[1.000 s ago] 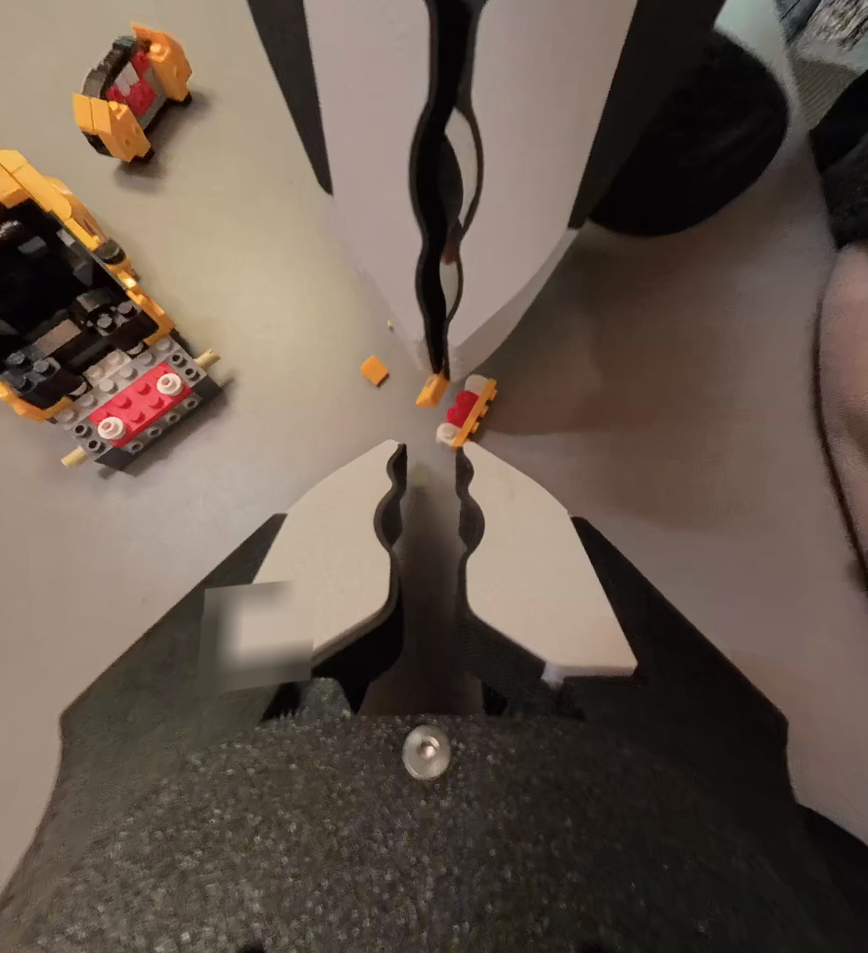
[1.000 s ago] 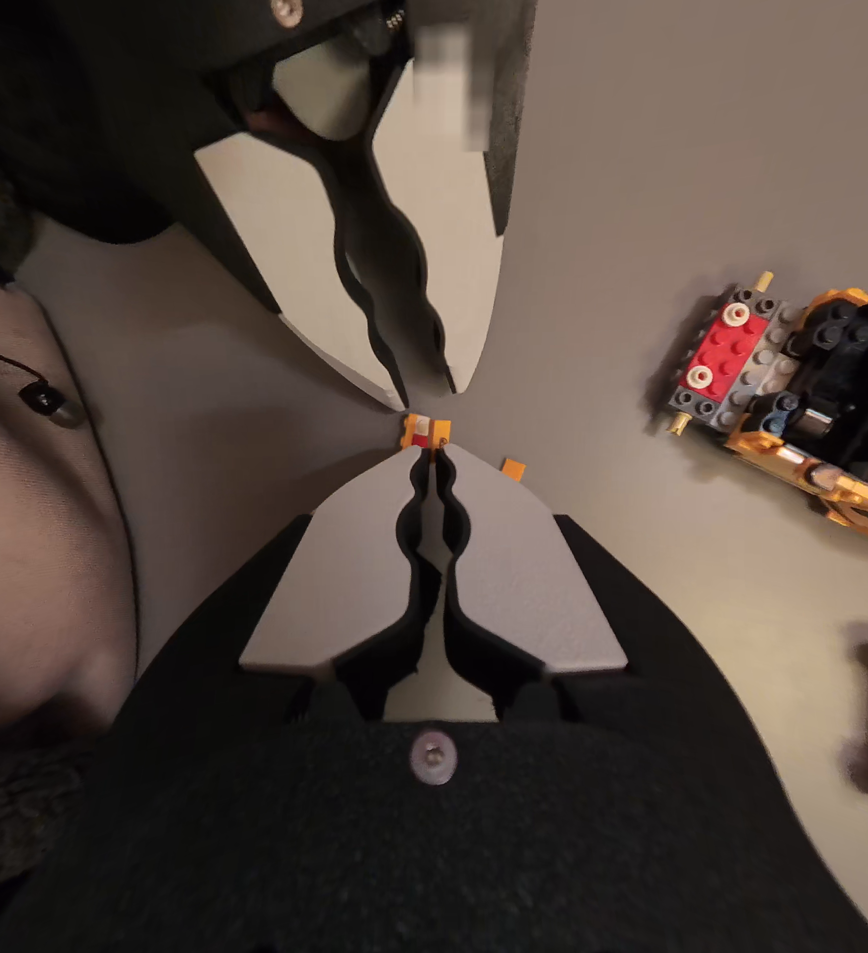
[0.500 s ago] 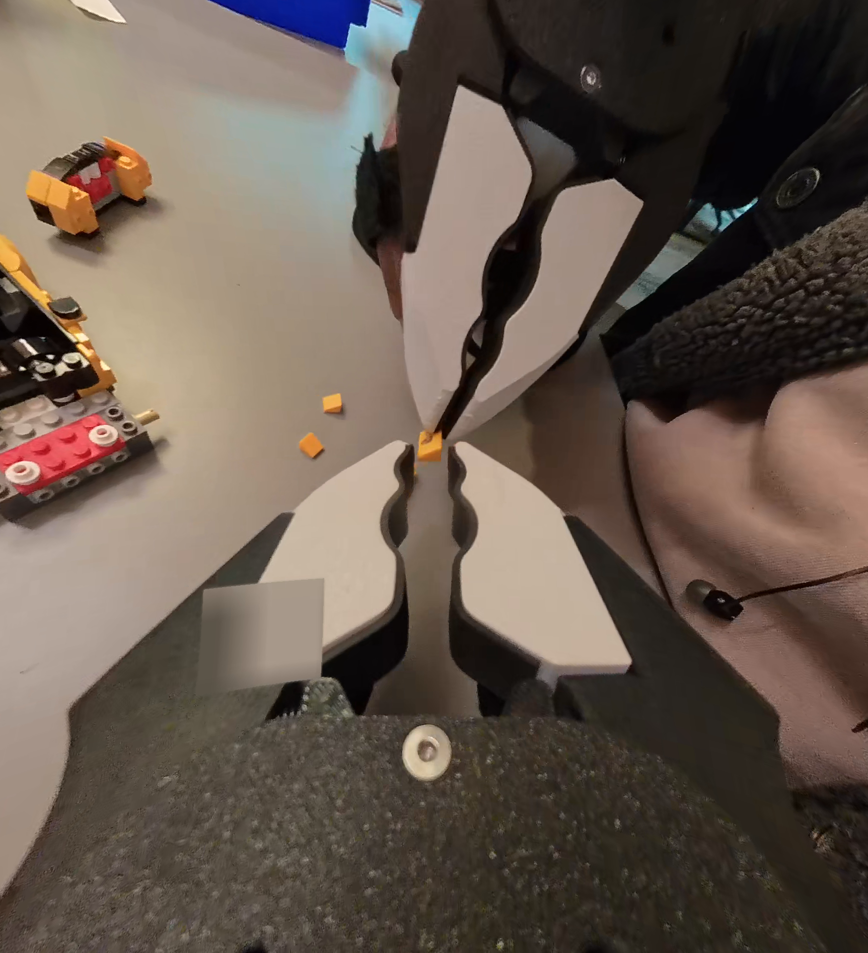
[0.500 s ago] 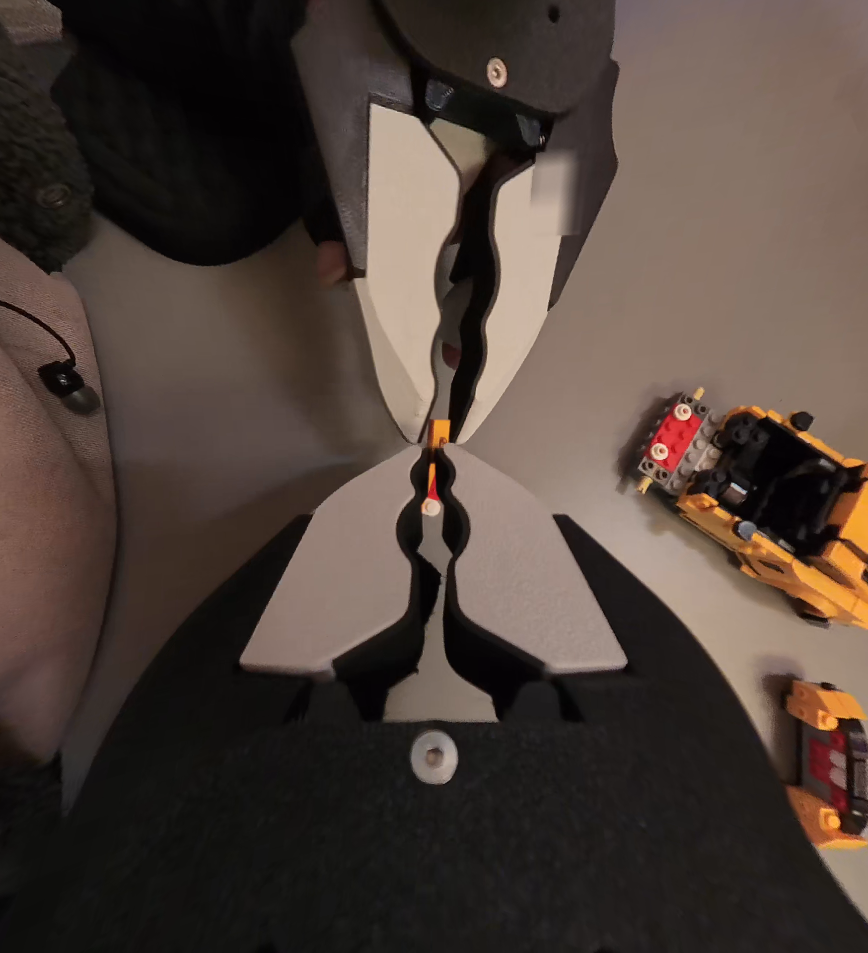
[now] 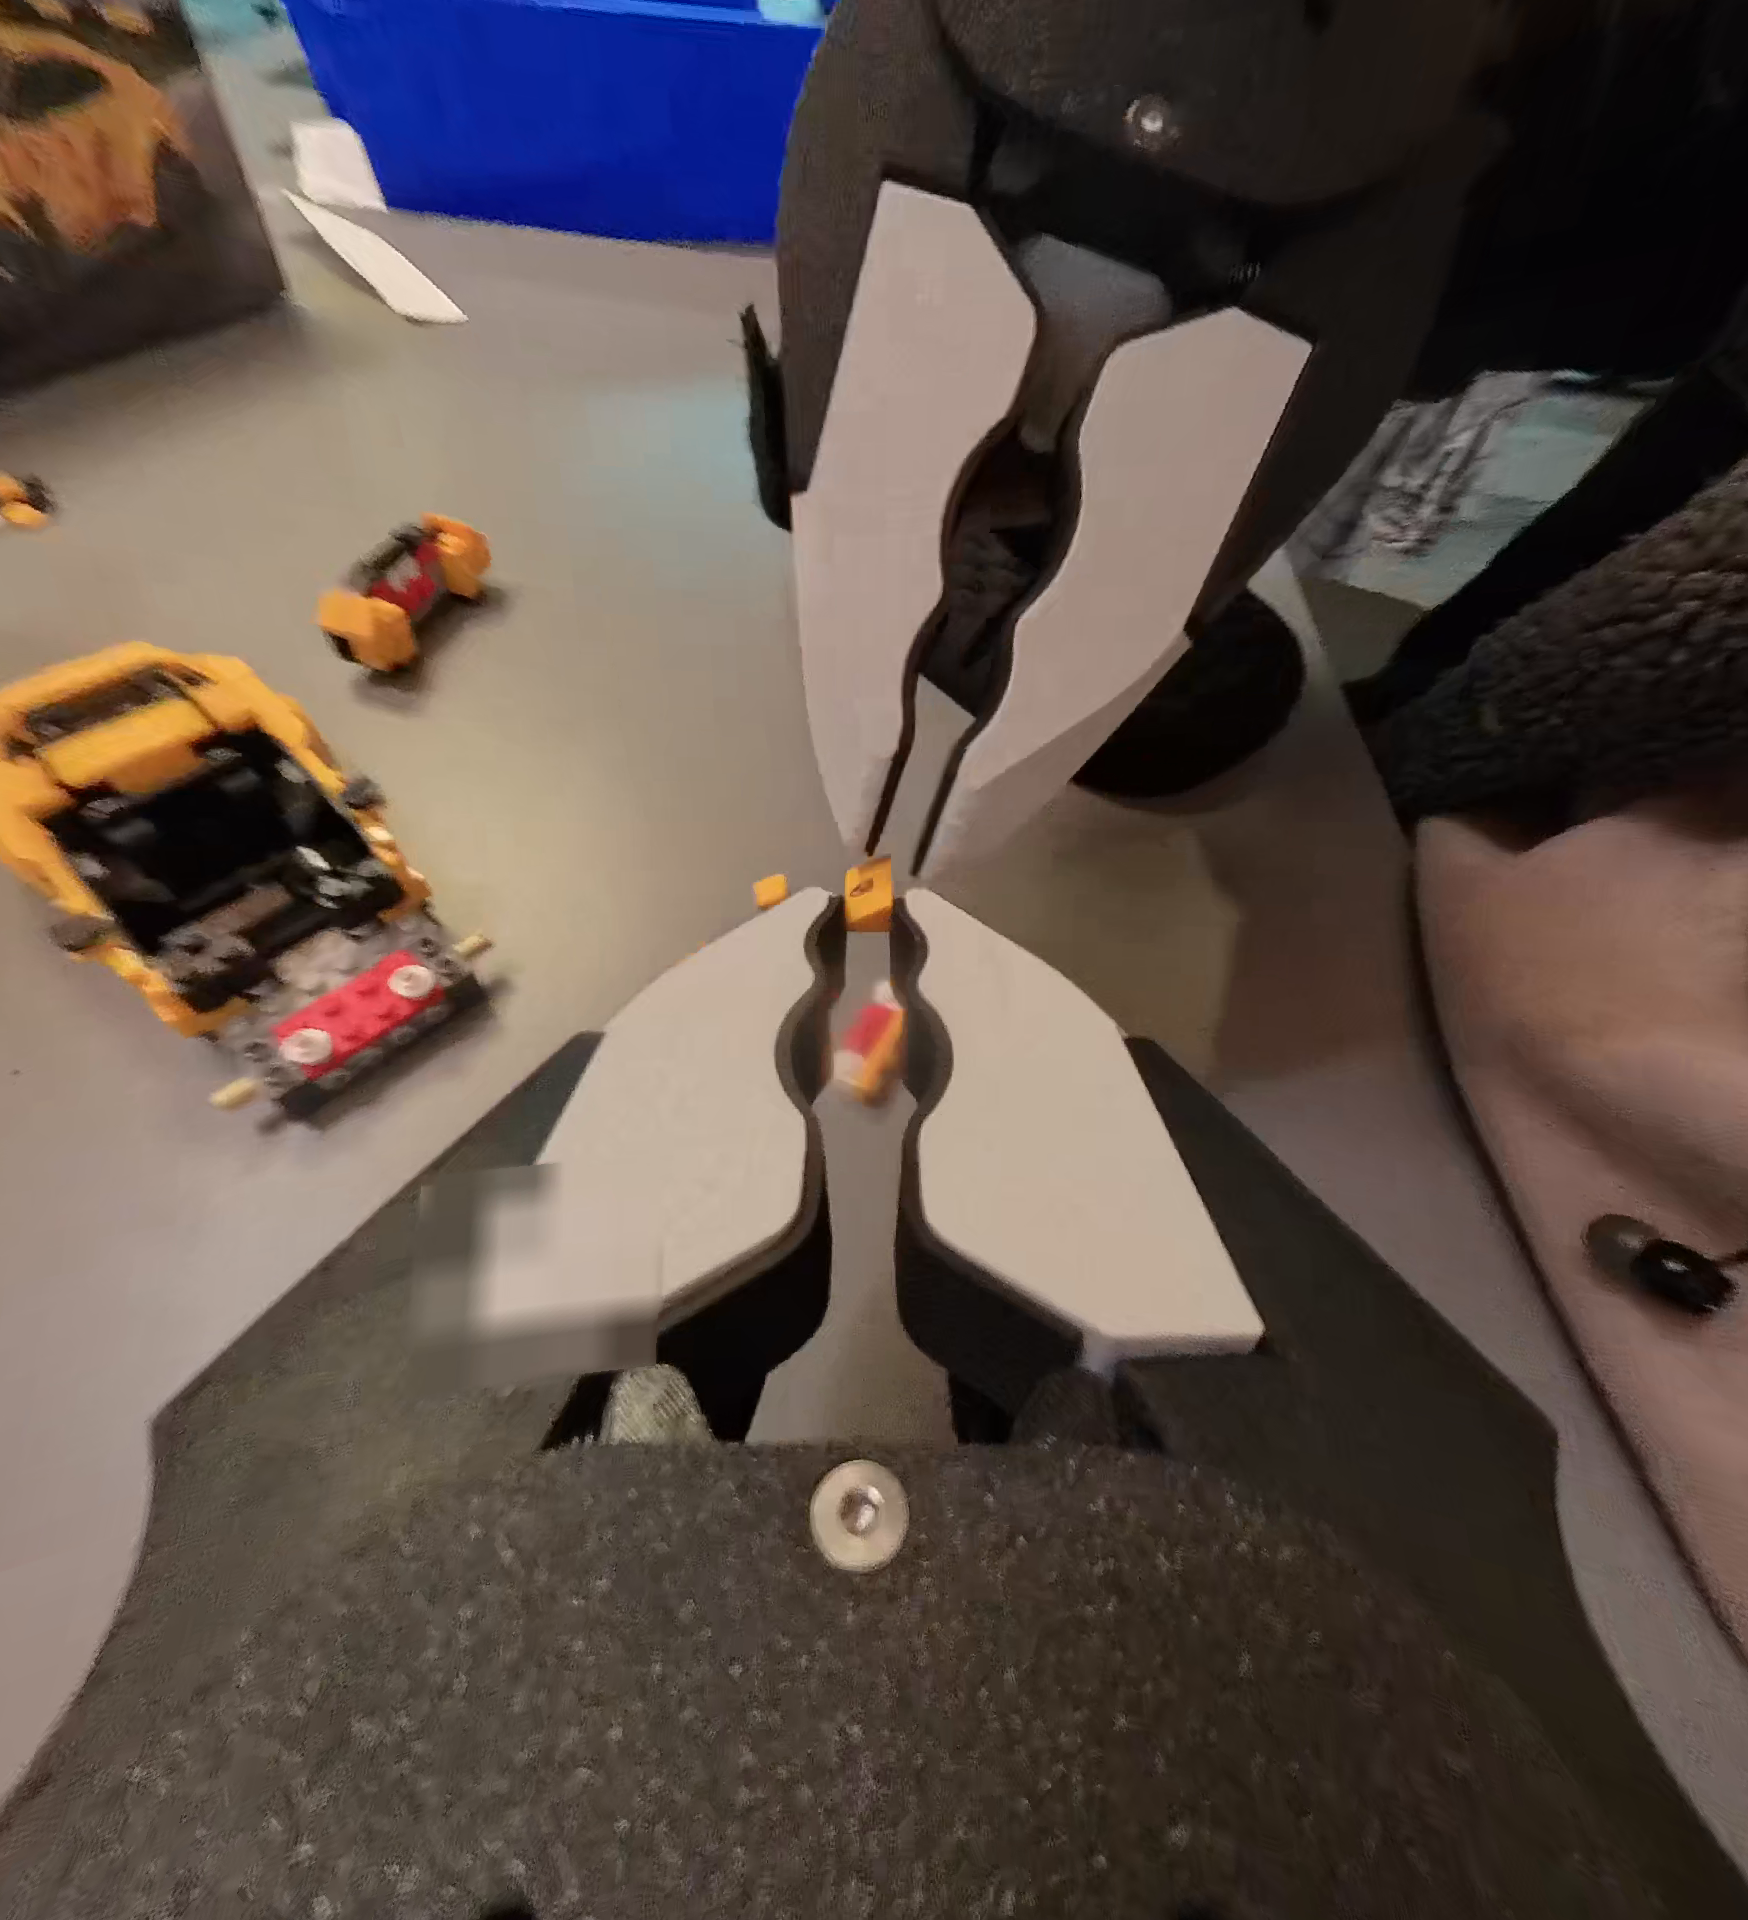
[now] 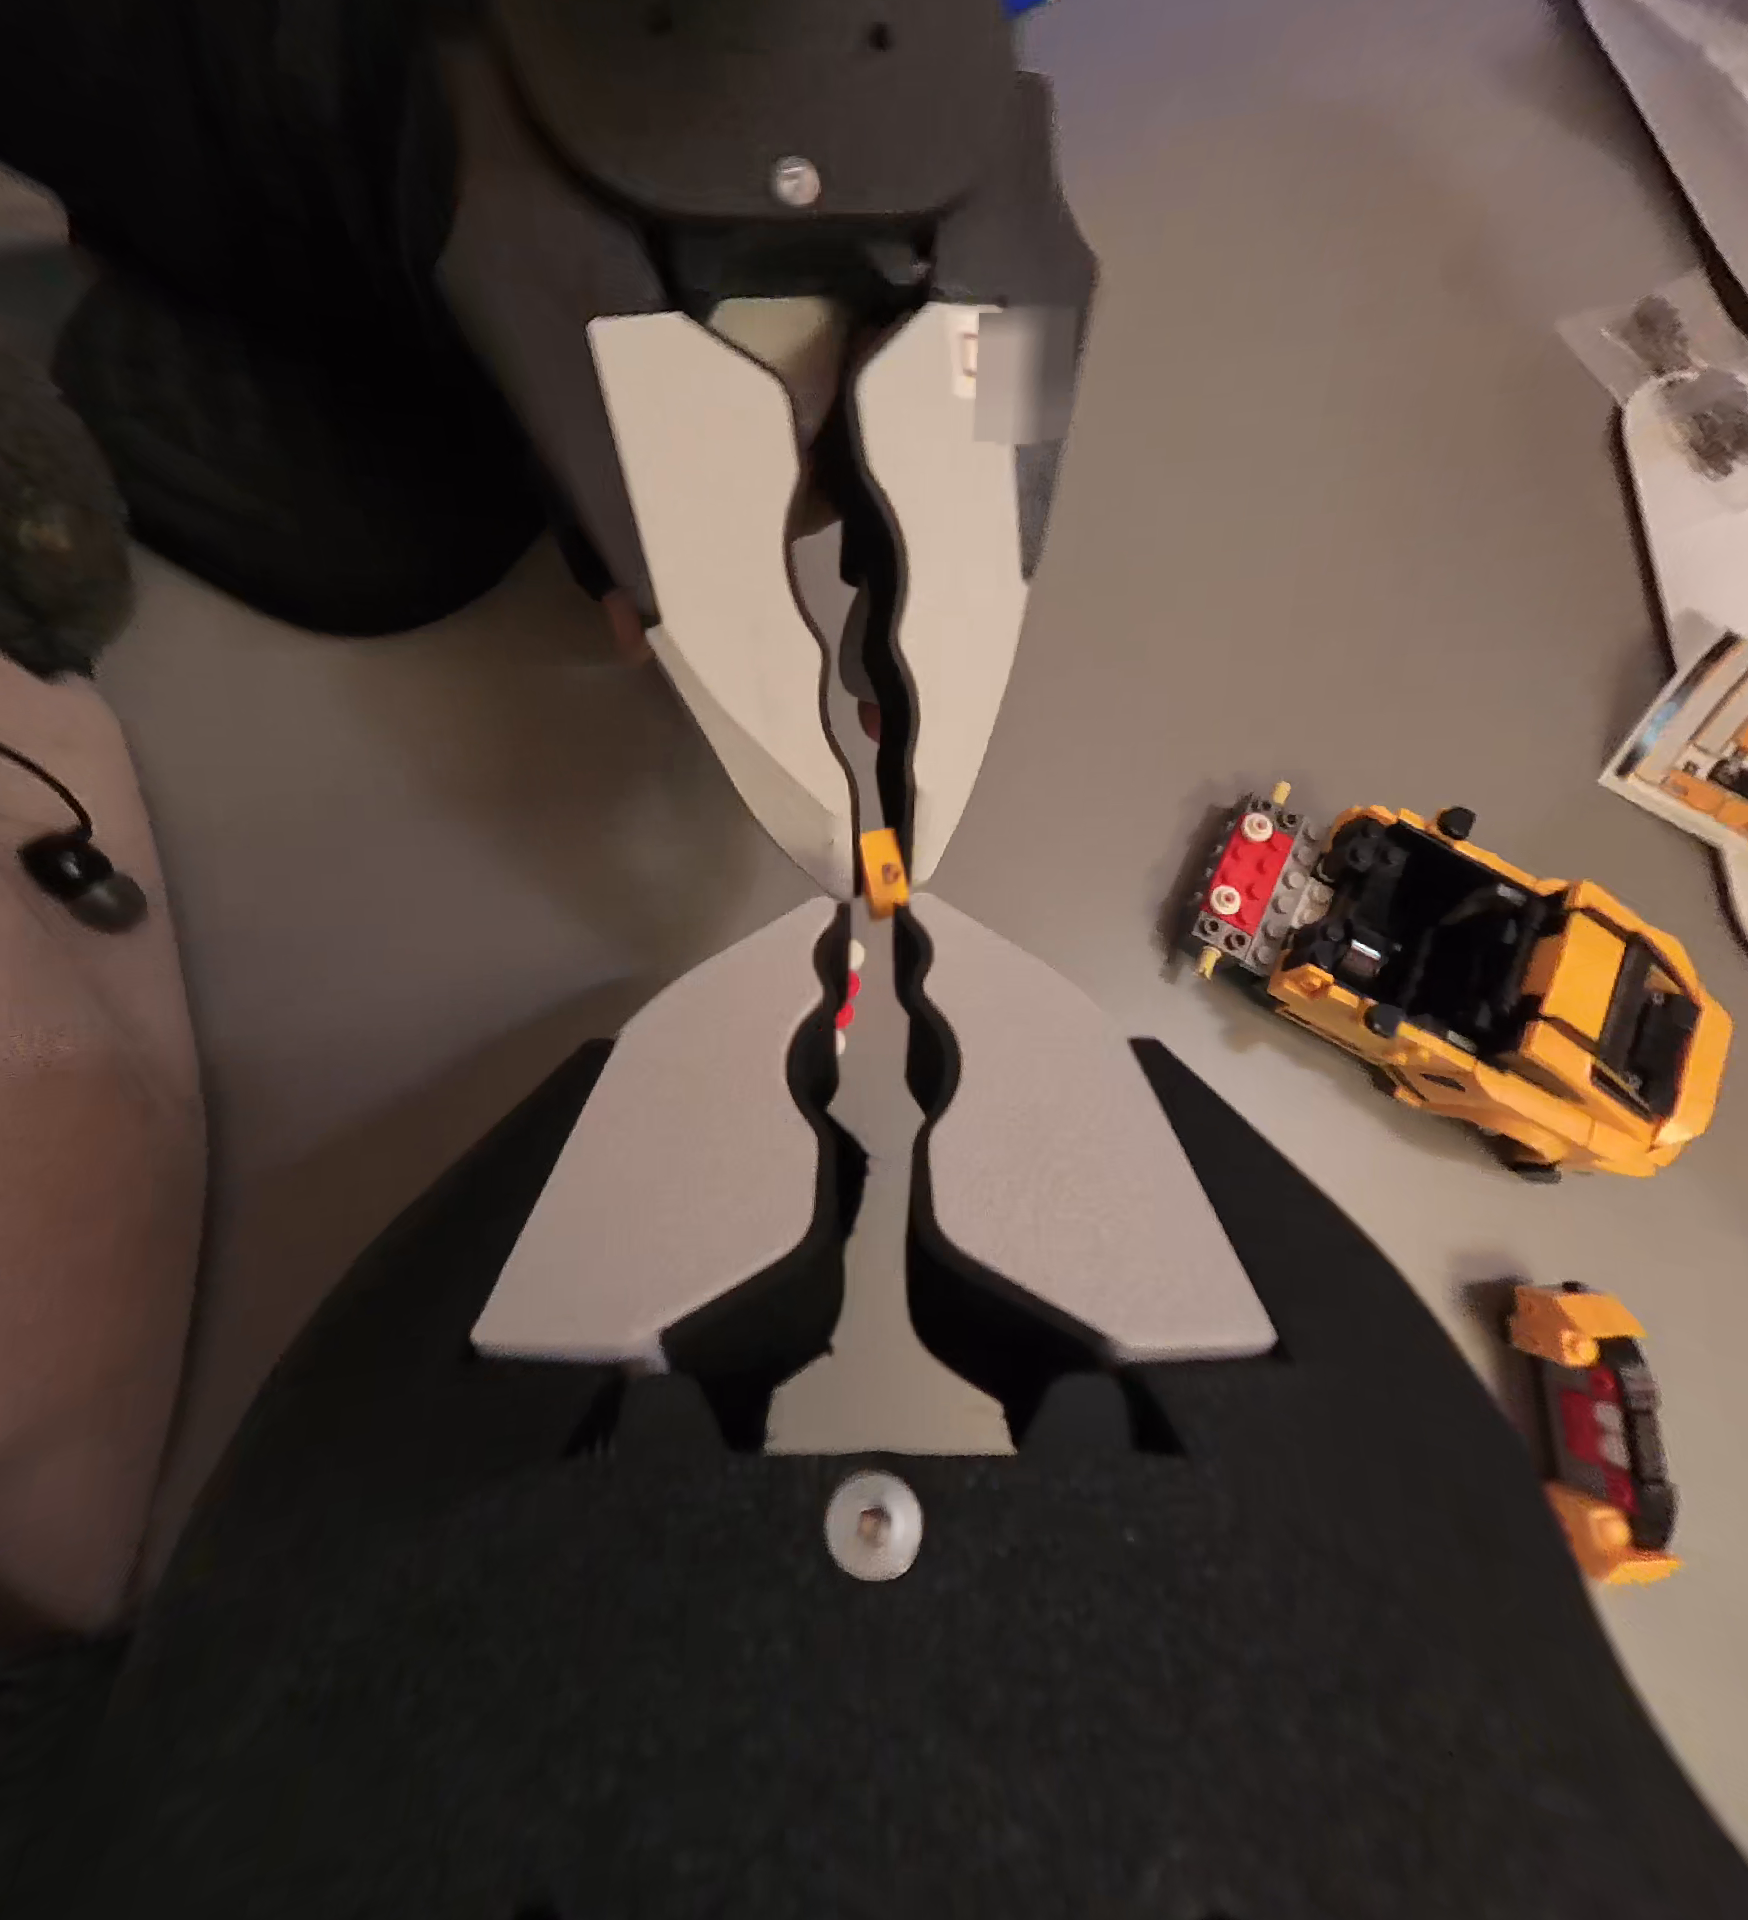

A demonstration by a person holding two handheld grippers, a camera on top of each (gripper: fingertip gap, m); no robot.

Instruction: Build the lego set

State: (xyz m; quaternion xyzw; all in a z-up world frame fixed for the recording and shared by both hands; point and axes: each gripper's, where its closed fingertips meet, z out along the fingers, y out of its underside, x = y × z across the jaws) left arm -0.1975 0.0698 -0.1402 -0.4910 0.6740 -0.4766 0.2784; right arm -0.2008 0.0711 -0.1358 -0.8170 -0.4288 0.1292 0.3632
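Left gripper (image 5: 866, 906) has its jaws pinching a small orange piece (image 5: 868, 899) right at the tips, held up off the bench (image 5: 589, 540), near the bench edge where the person sits. In the right wrist view the same orange piece (image 6: 882, 875) sits clamped between the far gripper's tips.

Right gripper (image 6: 870, 916) faces it tip to tip. Its jaws stand slightly apart, with grey bench showing through the narrow gap and nothing pinched at the tips.

A small red-and-orange assembly (image 5: 870, 1039) shows blurred through the gap between the left fingers. In the right wrist view it shows as red and white studs (image 6: 851, 992) against the inner edge of the right gripper's own finger. Cannot tell if it is lying on the bench or touching a finger.

A loose orange tile (image 5: 769, 890) lies on the bench just beside the left fingertips.

The half-built yellow car (image 5: 195, 831) sits well apart from the grippers toward mid-bench, its red-and-grey plate end exposed. A small orange-black-red subassembly (image 5: 402, 603) lies near it, apart. A picture box (image 5: 70, 177) and a blue bin (image 5: 558, 104) stand along the far edge. A printed sheet (image 6: 1732, 769) and clear parts bags (image 6: 1701, 416) lie beyond the car.
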